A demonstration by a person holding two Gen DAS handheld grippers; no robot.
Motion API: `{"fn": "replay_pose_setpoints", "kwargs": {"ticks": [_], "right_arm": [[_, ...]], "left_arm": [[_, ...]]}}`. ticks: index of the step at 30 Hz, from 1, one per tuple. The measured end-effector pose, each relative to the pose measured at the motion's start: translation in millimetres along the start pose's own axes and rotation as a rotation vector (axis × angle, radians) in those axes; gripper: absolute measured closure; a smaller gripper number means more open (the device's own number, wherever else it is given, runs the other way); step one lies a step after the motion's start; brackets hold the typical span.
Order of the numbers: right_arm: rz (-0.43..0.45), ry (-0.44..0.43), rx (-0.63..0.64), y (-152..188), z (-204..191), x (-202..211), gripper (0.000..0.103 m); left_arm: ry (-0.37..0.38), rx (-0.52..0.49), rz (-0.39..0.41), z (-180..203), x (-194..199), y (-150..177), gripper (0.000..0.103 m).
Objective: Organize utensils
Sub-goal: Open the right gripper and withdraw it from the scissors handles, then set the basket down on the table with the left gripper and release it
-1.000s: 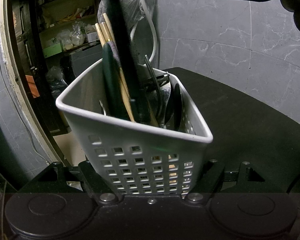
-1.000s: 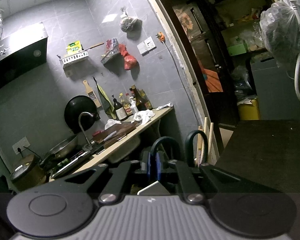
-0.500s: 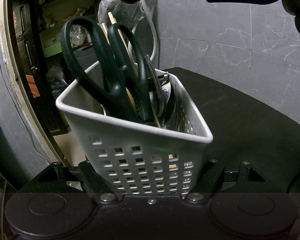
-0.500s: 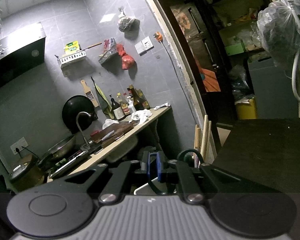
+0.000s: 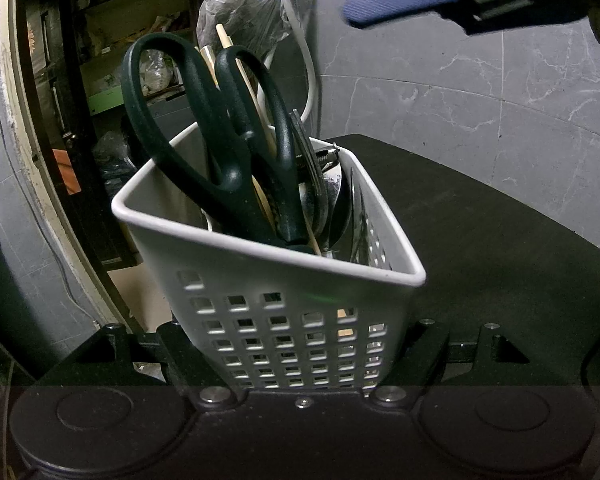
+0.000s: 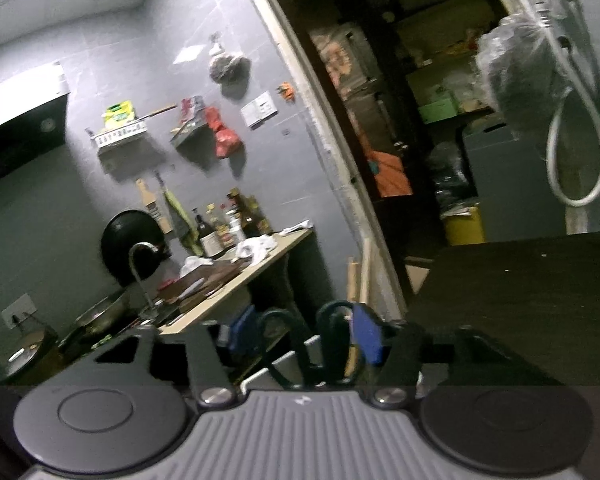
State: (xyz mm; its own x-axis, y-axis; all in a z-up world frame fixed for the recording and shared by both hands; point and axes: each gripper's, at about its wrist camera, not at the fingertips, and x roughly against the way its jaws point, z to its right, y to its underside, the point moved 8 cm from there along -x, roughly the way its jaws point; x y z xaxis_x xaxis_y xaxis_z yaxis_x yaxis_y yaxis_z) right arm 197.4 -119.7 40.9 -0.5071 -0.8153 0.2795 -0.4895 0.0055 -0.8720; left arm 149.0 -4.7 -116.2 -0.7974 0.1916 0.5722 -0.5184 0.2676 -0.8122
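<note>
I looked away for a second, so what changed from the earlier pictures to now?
The scissors went down into the white basket. The right gripper, shut on their handles before, is opening and has let go. The left gripper still clamps the basket, and the chopsticks stay inside.

The tall dark-green-handled scissors [image 5: 220, 152] and wooden chopsticks [image 5: 236, 80] crowd the white perforated plastic holder [image 5: 284, 320], leaving free passage over the bare black tabletop [image 5: 500, 240] to its right.
</note>
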Motion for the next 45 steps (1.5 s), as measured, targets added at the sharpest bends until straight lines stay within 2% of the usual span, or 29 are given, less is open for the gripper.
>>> {"fn": "replay_pose_setpoints", "kwargs": {"ticks": [1,3,5,9,17,30,32,33,35,45], "right_arm": [[0.007,0.015,-0.005,1,3,3,0.031],[0.021,0.05,-0.011,3,9,10,0.013],[0.034,0.107,0.008,7,12,15,0.007],[0.033,0.153,0.001,16,17,23,0.003],[0.035,0.208,-0.016,26,26,31,0.0],[0.034,0.317,-0.061,39,44,39,0.0],[0.03,0.326,-0.068,42,46,41,0.0],[0.027,0.332,-0.07,44,47,42,0.0],[0.019,0.342,-0.074,45,49,42,0.0],[-0.019,0.349,-0.091,59,55,43,0.0]], "left_arm": [[0.0,0.0,0.0,0,0,0,0.025],[-0.001,0.0,-0.001,0,0,0,0.025],[-0.002,0.0,0.0,1,1,1,0.025],[-0.003,0.0,0.0,1,1,1,0.024],[-0.006,-0.001,0.007,1,3,1,0.023],[0.007,0.008,0.03,2,7,0,0.014],[0.017,0.016,0.036,2,10,1,0.008],[0.018,0.02,0.042,2,11,2,0.0],[0.022,0.026,0.058,4,15,2,0.001],[-0.01,0.056,0.045,7,23,8,0.001]]}}
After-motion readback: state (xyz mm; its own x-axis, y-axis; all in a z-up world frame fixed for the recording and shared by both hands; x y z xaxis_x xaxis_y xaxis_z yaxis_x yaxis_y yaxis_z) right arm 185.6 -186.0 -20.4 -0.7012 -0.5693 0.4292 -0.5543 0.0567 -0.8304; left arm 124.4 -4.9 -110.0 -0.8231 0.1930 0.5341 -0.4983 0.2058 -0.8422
